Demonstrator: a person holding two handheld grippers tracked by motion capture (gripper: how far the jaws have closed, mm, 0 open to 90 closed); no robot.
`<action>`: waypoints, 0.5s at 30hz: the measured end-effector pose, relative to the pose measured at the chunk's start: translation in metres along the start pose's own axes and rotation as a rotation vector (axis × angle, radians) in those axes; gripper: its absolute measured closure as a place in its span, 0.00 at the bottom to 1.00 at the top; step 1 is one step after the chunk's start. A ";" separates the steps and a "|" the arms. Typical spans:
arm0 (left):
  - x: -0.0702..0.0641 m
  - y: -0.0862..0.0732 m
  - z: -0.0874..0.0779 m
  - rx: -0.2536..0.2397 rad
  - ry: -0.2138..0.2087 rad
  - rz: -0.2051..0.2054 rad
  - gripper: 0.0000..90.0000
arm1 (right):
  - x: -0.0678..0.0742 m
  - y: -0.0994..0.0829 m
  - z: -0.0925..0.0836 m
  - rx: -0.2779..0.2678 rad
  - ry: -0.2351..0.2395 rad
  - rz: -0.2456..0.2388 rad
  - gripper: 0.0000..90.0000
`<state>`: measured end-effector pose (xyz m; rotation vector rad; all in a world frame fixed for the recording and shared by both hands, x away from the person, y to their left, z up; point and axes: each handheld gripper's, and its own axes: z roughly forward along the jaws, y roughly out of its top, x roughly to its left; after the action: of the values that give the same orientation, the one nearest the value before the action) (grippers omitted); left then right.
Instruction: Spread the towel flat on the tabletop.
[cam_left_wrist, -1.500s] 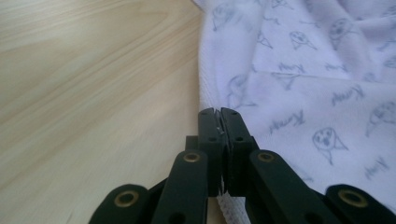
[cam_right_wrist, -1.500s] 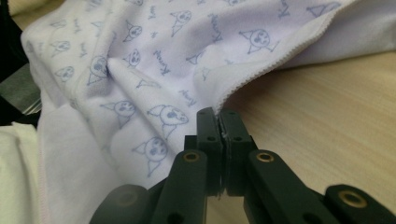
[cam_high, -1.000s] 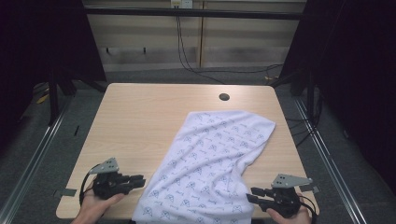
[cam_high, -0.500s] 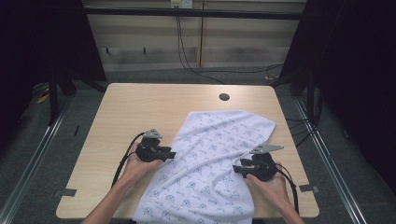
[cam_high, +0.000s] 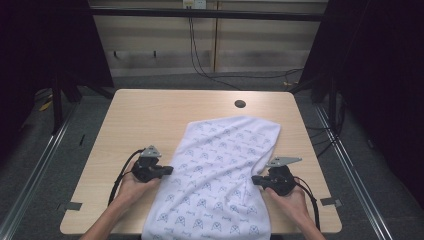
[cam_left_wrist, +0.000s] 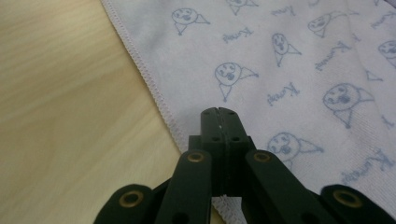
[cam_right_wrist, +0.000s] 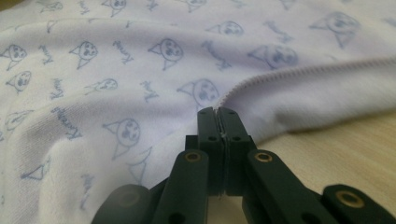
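A white towel (cam_high: 220, 165) printed with small blue cat faces lies diagonally on the wooden table (cam_high: 150, 115), its near end hanging over the front edge. My left gripper (cam_high: 170, 171) is at the towel's left hem; in the left gripper view its jaws (cam_left_wrist: 218, 112) have just closed and stand shut with the tips on the cloth (cam_left_wrist: 280, 70) just inside the hem. My right gripper (cam_high: 254, 179) is at the towel's right edge. Its jaws (cam_right_wrist: 217, 111) have also just closed, pinching the raised hem of the towel (cam_right_wrist: 140, 70).
A small dark round hole (cam_high: 240, 104) sits near the table's far edge. Black cables trail from both grippers over the table's front. Bare wood lies to the left of the towel and behind it. Metal rails run along the floor on both sides.
Both hands came in from the table's front corners to the towel's left and right edges. Both grippers' jaws went from apart to shut at the hems.
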<state>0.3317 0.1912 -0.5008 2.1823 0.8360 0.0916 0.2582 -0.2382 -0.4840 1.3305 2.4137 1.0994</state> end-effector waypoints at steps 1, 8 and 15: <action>0.000 -0.007 -0.006 0.000 -0.008 -0.013 1.00 | 0.000 -0.001 -0.001 -0.003 0.005 -0.008 1.00; -0.020 -0.039 -0.036 0.018 -0.076 -0.028 1.00 | 0.004 -0.018 -0.023 0.009 -0.013 -0.011 1.00; -0.049 -0.049 -0.042 0.032 -0.194 0.003 0.93 | 0.005 -0.051 -0.056 0.051 -0.032 0.011 0.99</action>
<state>0.2539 0.2128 -0.4959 2.1813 0.7286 -0.1307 0.1951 -0.2799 -0.4782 1.3673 2.4301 1.0178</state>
